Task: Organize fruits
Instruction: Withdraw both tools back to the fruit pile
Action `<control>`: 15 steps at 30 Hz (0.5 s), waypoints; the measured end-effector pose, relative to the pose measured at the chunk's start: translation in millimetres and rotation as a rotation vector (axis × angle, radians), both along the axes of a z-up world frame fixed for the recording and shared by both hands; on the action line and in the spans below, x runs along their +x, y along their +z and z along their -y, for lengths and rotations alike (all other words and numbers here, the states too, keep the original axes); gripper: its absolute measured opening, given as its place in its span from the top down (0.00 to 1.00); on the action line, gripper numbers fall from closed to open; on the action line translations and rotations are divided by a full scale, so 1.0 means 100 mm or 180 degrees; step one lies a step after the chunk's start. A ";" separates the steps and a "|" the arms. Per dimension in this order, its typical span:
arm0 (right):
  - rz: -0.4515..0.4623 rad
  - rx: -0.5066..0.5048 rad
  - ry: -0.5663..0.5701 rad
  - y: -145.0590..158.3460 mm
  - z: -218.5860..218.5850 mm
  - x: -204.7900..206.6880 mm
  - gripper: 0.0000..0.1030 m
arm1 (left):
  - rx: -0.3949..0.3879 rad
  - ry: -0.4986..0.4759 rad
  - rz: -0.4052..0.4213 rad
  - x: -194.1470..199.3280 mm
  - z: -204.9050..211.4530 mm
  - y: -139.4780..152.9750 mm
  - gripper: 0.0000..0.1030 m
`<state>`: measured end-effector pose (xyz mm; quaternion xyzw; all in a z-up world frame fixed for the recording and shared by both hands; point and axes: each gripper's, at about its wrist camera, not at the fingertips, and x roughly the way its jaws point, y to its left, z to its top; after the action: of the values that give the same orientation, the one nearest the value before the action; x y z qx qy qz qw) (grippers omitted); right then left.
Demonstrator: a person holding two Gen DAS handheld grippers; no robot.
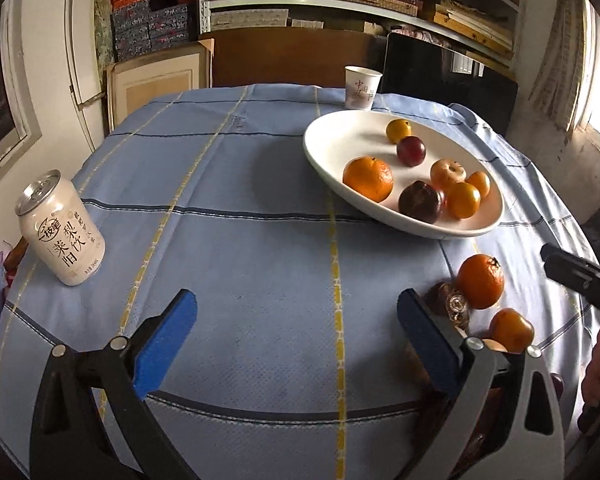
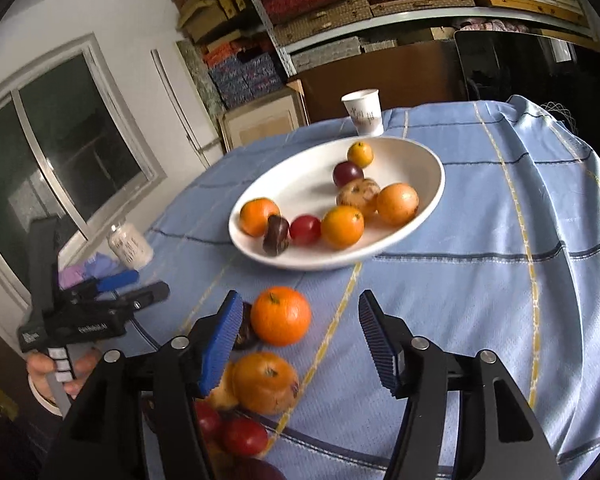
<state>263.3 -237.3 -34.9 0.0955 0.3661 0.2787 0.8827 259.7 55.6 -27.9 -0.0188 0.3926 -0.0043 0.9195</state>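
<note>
The white plate (image 1: 320,152) sits on the blue checked tablecloth (image 1: 240,240) and holds 7 fruits: a large orange (image 1: 367,178) near its front rim, a dark fruit (image 1: 419,201) partly covering a red one behind it, a pale apple (image 1: 447,172), 2 small oranges (image 1: 463,199) touching each other, a purple plum (image 1: 411,151) and a small yellow-orange fruit (image 1: 398,130) at the back. Off the plate, in front of it, a loose pile lies on the cloth: a big orange (image 2: 281,315), a second orange fruit (image 2: 265,382) nearer the camera, and red fruits (image 2: 244,436) cut off by the right gripper's finger; a dark fruit beside the big orange is mostly hidden behind that blue pad, and its kind is hard to make out. The right gripper (image 2: 298,344) stands partly open, empty, its left pad just beside the big orange. The left gripper (image 1: 296,340) is spread wide over bare cloth with nothing between its pads, the pile just outside its right finger. A paper cup (image 1: 362,87) stands behind the plate, a drink can (image 1: 62,232) well to its left. A hand (image 2: 56,376) grips the left tool's handle, blurred.
</note>
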 end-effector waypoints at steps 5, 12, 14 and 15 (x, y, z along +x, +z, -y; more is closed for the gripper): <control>-0.0144 -0.0001 0.0023 -0.05 0.01 0.00 0.41 | -0.0018 -0.0113 0.0028 -0.07 0.04 0.03 0.04; -0.0231 -0.0036 0.0144 -0.10 -0.05 -0.05 0.41 | -0.0045 -0.0072 -0.0011 -0.08 0.01 0.02 0.05; -0.0225 -0.0090 0.0213 -0.10 -0.10 -0.09 0.41 | -0.0086 -0.0058 -0.0032 -0.07 -0.02 0.01 0.05; -0.0220 -0.0115 0.0227 -0.11 -0.12 -0.10 0.41 | -0.0102 -0.0056 -0.0042 -0.06 -0.03 0.01 0.05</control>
<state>252.9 -225.7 -45.4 0.0761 0.4046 0.2999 0.8606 253.2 58.6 -27.1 -0.0301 0.3987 -0.0185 0.9164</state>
